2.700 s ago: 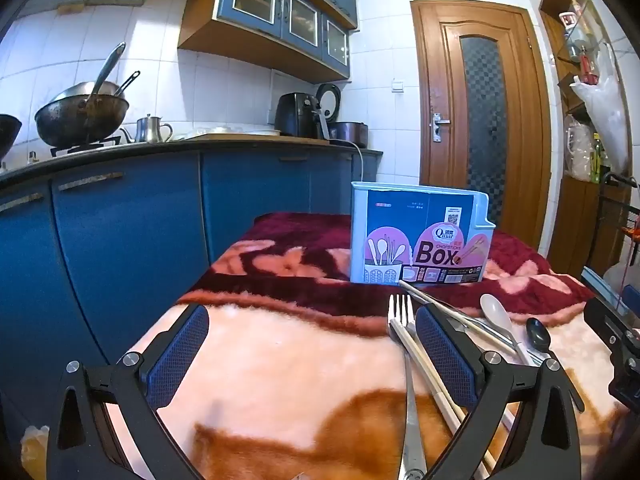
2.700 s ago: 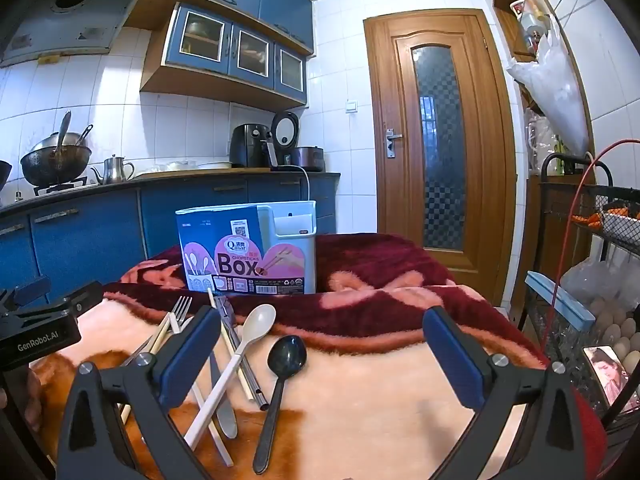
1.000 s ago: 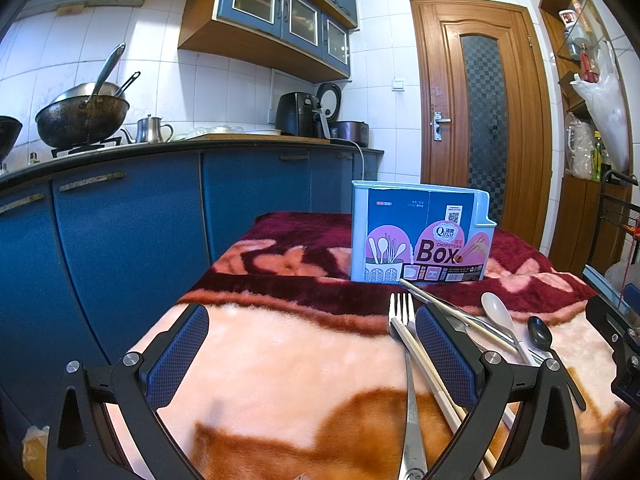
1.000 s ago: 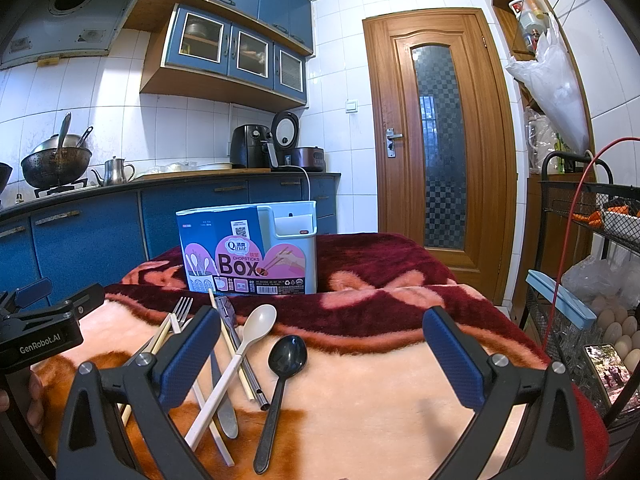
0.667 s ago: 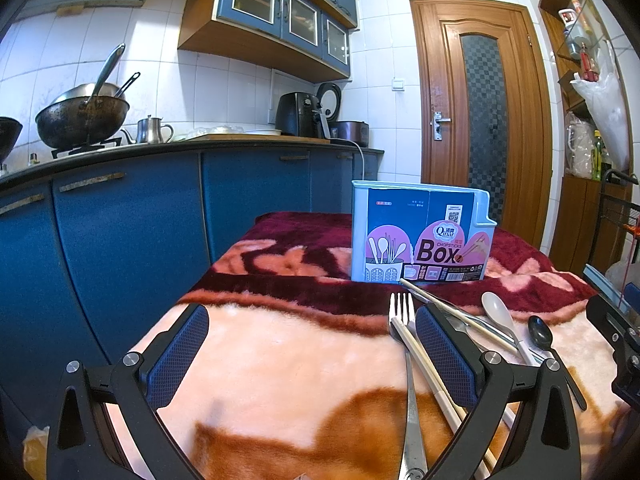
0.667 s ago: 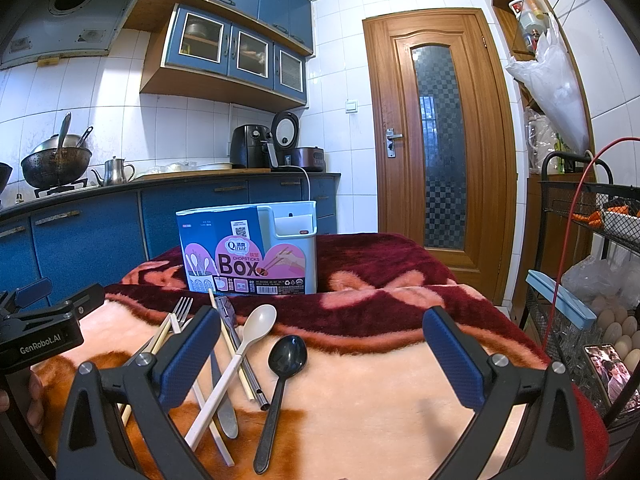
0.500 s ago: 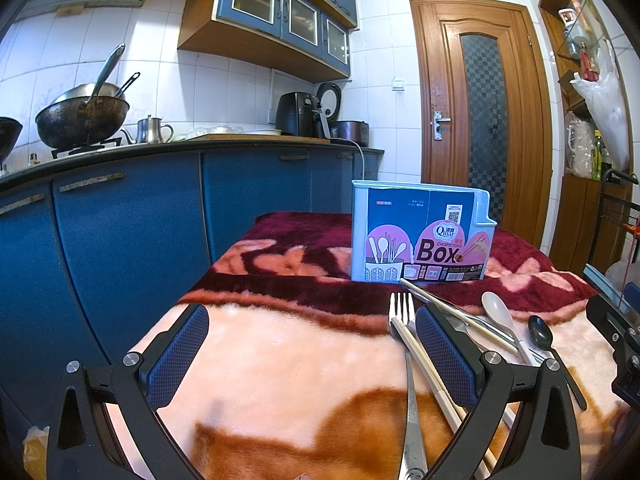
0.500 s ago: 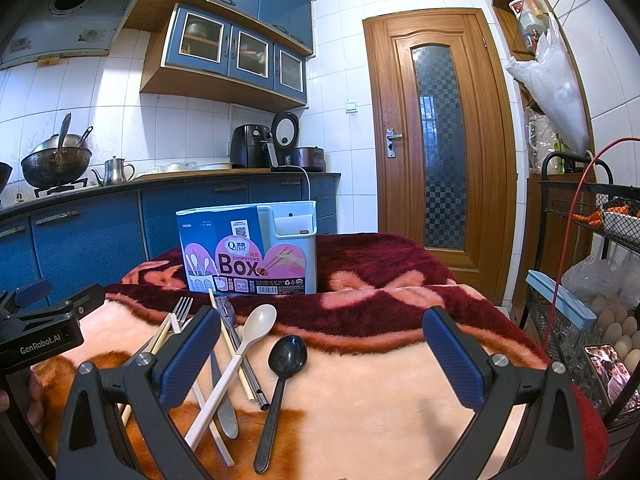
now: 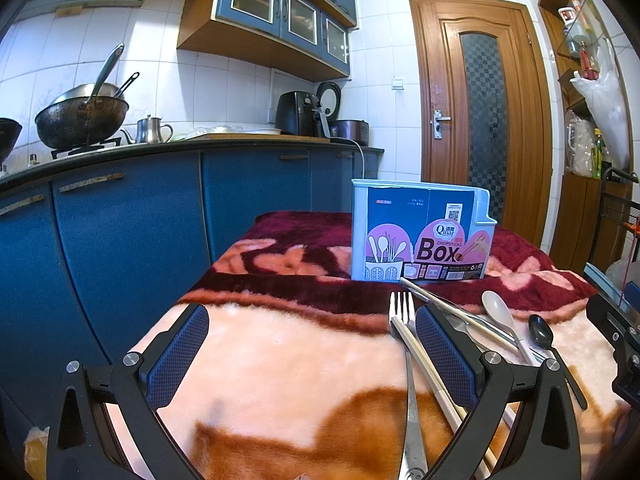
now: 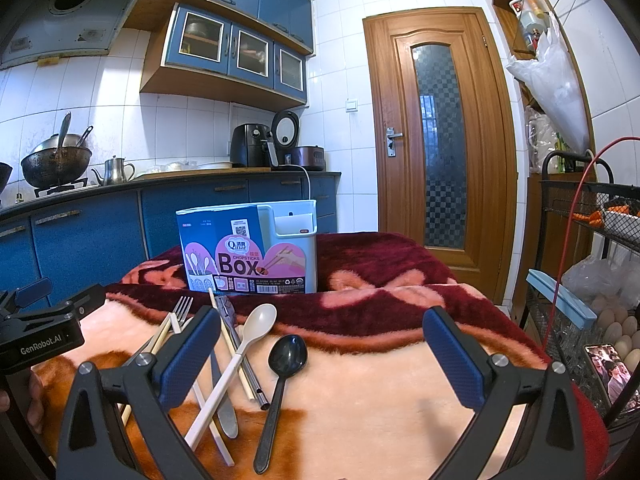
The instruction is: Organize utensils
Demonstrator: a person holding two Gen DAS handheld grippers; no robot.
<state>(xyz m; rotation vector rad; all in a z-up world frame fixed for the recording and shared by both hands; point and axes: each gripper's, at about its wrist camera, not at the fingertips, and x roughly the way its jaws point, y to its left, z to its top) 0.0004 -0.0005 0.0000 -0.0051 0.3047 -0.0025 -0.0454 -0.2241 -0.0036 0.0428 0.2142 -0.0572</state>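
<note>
Both jaws gape empty: utensils [image 10: 240, 356] lie by the right hand-held gripper [image 10: 320, 360]'s left finger, right of the left hand-held gripper [image 9: 312, 356].

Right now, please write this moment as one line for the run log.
left tool: open, empty | right tool: open, empty | utensils: loose on blanket | chopsticks box: upright behind them
</note>
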